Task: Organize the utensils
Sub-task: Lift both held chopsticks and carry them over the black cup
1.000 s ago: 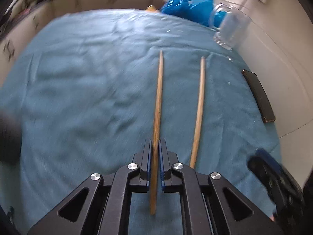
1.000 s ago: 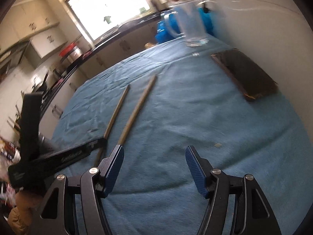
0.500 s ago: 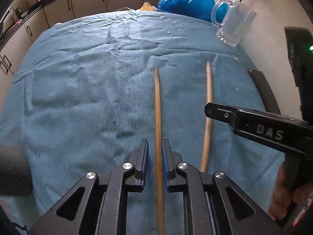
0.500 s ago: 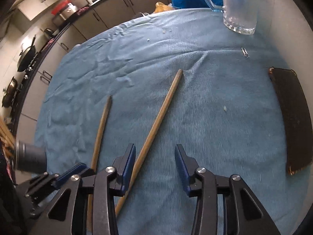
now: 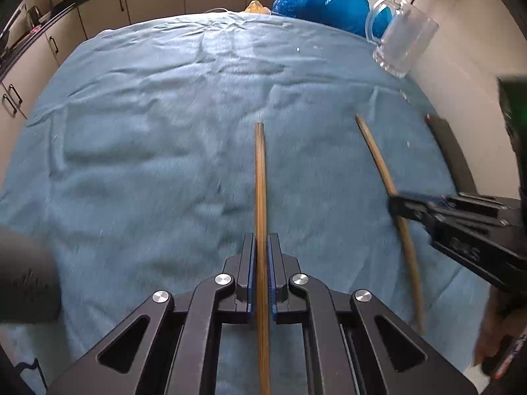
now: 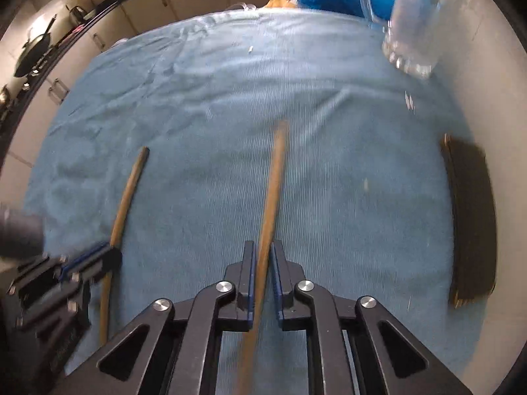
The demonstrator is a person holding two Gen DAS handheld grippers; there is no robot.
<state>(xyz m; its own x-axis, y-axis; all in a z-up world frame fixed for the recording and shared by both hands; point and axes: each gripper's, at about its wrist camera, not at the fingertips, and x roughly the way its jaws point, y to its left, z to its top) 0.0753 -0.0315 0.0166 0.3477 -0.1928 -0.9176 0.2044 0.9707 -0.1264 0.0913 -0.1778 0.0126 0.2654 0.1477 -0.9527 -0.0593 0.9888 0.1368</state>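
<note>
Two wooden chopsticks lie on a blue cloth (image 5: 148, 131). My left gripper (image 5: 260, 242) points steeply down and its jaws are closing on the left chopstick (image 5: 260, 171), blue pads pressed against its sides. The right wrist view shows that left gripper (image 6: 108, 253) low on the left, on the left chopstick (image 6: 130, 191). My right gripper (image 6: 262, 248) has its jaws closing on the right chopstick (image 6: 275, 177), pads touching it. From the left wrist, the right gripper (image 5: 395, 204) clamps the right chopstick (image 5: 375, 151), which slants.
A clear glass mug (image 5: 403, 46) stands at the far right by the wall, with a blue plastic bag (image 5: 322, 3) behind it. A dark flat case (image 6: 471, 217) lies along the cloth's right edge. A dark cylinder (image 5: 26, 276) stands near left. Kitchen cabinets run beyond the far edge.
My right gripper swung in over the right chopstick and went from wide open to shut on it; that chopstick now slants. My left gripper loosened slightly on its chopstick, then clamped again.
</note>
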